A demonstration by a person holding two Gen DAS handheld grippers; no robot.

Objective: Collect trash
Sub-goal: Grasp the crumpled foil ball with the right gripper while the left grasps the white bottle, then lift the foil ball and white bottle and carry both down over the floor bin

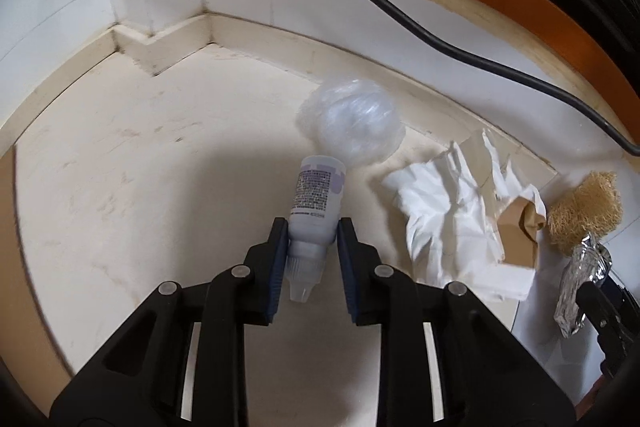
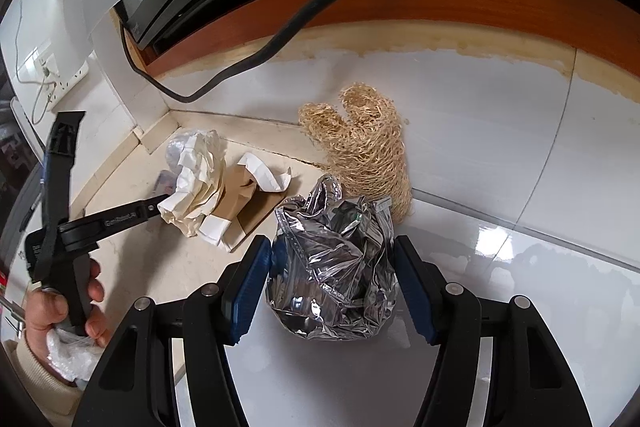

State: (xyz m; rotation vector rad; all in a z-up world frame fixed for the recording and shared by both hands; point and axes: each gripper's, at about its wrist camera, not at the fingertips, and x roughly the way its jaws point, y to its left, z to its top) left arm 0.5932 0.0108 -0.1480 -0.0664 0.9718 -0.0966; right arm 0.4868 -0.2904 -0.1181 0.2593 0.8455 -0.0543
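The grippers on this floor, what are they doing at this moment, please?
A person is collecting trash from a floor corner with two hand-held grippers. The left gripper is shut on a small white bottle. The right gripper has a crumpled silver foil bag between its fingers; whether they press it I cannot tell. Crumpled white paper, a clear plastic ball and a straw-coloured fibre bundle lie beside them.
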